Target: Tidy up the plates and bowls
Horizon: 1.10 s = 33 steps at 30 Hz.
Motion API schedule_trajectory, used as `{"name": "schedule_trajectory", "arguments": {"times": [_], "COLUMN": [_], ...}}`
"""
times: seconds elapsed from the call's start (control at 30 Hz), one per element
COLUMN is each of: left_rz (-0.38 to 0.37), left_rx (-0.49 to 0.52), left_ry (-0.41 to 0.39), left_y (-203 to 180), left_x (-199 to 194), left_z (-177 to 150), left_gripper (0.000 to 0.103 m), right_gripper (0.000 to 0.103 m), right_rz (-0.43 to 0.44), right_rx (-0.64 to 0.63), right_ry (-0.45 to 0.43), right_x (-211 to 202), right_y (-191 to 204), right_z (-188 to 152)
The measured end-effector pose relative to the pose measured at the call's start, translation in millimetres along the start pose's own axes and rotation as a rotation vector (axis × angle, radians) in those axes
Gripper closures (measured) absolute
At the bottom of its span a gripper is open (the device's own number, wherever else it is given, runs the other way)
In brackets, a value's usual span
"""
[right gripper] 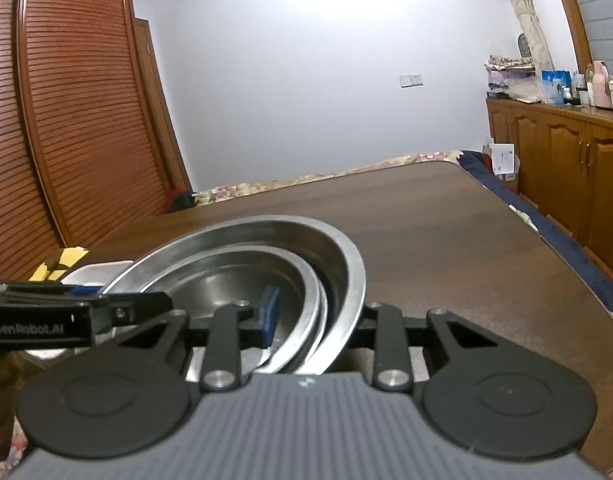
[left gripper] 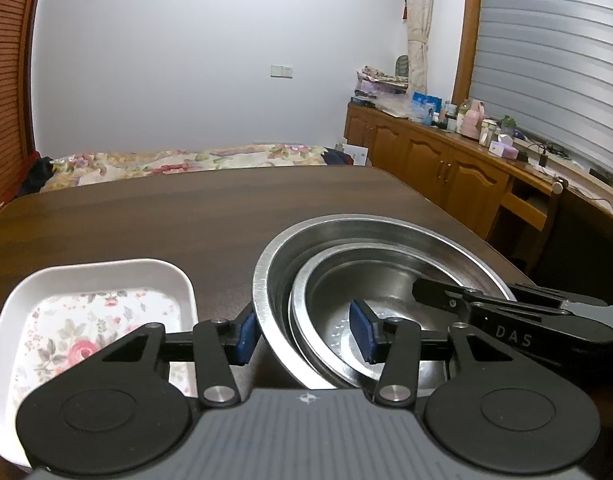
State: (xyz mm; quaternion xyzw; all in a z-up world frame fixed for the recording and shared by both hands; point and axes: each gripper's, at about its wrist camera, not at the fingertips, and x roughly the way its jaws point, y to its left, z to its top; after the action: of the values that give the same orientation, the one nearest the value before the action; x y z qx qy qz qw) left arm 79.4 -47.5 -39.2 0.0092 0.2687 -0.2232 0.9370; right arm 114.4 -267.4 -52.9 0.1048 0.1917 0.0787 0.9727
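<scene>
The left gripper [left gripper: 306, 334] and right gripper [right gripper: 306, 320] each straddle opposite rims of the nested steel bowls [left gripper: 370, 280], jaws spread, not clenched. Mouths up, round, the bowls sit tilted beside the floral tray [left gripper: 94, 320] on the dark wooden table [left gripper: 186, 216]. Beyond lie a bed [left gripper: 186, 160] and wooden cabinets [left gripper: 426, 160].

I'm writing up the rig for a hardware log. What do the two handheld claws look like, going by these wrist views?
Both match: a ribbed grey body with a small emblem, two round black discs at its front corners, and black linkage bars with silver rivets carrying blue finger pads. The left claw shows "GenRobot.AI" in the right wrist view; the right claw shows "DAS" in the left. No cables or sleeves are visible.
</scene>
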Motion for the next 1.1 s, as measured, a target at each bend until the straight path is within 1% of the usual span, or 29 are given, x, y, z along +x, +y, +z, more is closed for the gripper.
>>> {"name": "schedule_trajectory", "arguments": {"times": [0.33,0.63,0.83,1.1], "left_rz": [0.028,0.055,0.069,0.101], "left_rx": [-0.014,-0.022,-0.037,-0.079], "left_ry": [-0.007,-0.039,-0.050,-0.050], "left_y": [3,12,24,47], "left_x": [-17,-42,-57,-72], "left_z": [14,25,27,24], "left_gripper": [0.053,0.053,0.053,0.053], "right_gripper": [0.071,0.071,0.071,0.071], "right_rz": [0.032,0.080,0.112,0.161], "right_rx": [0.018,0.015,-0.011,-0.034], "right_ry": [0.011,-0.006,-0.007,0.032], "right_x": [-2,-7,-7,6], "right_y": [10,22,34,55], "right_z": [14,29,35,35]}}
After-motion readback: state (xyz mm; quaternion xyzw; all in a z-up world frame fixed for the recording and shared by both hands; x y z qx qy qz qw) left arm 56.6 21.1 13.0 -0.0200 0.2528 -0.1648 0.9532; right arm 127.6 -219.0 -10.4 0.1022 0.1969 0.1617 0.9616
